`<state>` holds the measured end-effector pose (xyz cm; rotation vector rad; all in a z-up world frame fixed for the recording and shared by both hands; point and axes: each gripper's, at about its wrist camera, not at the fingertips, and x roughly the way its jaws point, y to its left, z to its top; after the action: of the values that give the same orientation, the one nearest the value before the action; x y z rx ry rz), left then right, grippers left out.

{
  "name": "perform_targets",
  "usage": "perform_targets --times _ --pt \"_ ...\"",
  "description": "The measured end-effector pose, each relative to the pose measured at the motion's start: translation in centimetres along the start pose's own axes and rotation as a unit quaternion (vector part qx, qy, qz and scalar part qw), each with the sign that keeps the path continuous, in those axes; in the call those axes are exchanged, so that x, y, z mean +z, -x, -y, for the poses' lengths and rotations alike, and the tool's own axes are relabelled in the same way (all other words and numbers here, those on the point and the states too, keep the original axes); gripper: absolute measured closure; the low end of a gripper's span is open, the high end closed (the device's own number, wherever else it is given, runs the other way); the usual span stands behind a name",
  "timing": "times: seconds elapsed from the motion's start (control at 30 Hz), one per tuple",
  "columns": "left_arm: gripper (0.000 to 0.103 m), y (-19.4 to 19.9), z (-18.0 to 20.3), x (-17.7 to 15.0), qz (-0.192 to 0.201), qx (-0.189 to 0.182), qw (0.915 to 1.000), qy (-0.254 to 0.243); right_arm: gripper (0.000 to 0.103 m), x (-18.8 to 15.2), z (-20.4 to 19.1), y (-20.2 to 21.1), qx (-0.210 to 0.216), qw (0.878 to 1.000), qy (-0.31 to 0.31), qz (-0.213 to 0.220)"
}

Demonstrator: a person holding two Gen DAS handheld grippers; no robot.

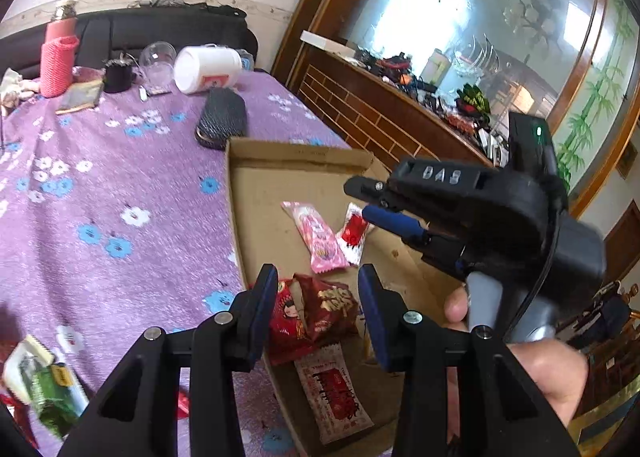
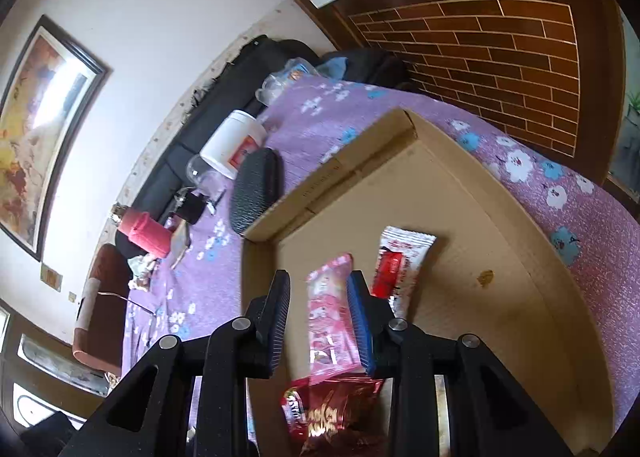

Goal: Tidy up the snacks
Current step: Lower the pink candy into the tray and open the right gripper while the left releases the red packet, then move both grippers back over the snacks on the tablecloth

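A: Starting at nine o'clock in the left wrist view, why do we still have packets out on the purple floral cloth (image 1: 120, 177)?

B: Those are the unsorted ones, as we read it. The green snack packet (image 1: 52, 389) lies at about eight o'clock, well apart from the cardboard tray (image 1: 256, 185), so it still needs fetching.

A: And our left gripper (image 1: 318, 317)?

B: At six o'clock, jaws parted and pressing on nothing. The dark red snack bag (image 1: 328, 309) sits in the tray below the gap between them; it looks set down and let go, though that is our judgement.

A: The white and red wrapper (image 1: 336, 393) below it?

B: Also inside the tray, flat, nearer our camera. Moving toward the centre, the pink wrapped bar (image 1: 316, 237) and the small red and white packet (image 1: 352, 237) lie side by side, touching or nearly so.

A: Then at three o'clock?

B: Our right gripper (image 1: 360, 197), reaching over the tray. In its own view its jaws (image 2: 320, 321) stand a little apart with the pink wrapped bar (image 2: 332, 317) under them, close against one pad. We cannot tell whether that is a real pinch or just hovering to straighten it.

A: Why straighten?

B: Rows pack tidily; the tray's far half stays bare for more.
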<state>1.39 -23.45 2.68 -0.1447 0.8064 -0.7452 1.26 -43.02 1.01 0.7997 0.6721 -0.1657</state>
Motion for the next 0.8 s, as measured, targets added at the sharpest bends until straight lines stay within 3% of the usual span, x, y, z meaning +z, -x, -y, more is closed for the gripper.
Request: perform_targets --times 0.33,0.63,0.8 --pt "0.062 5.3 -2.6 1.2 -0.003 0.056 0.9984 0.001 0.072 -1.8 -4.0 0.3 0.024 0.996 0.080 0.009" --pt "0.062 12.0 -10.9 -0.6 0.005 0.122 0.9920 0.031 0.071 -5.6 -9.1 -0.8 0.067 0.980 0.188 -0.017" --pt "0.061 16.2 -17.6 -1.7 0.025 0.179 0.9810 0.072 0.071 -9.4 -12.3 -1.7 0.110 0.962 0.245 -0.057"
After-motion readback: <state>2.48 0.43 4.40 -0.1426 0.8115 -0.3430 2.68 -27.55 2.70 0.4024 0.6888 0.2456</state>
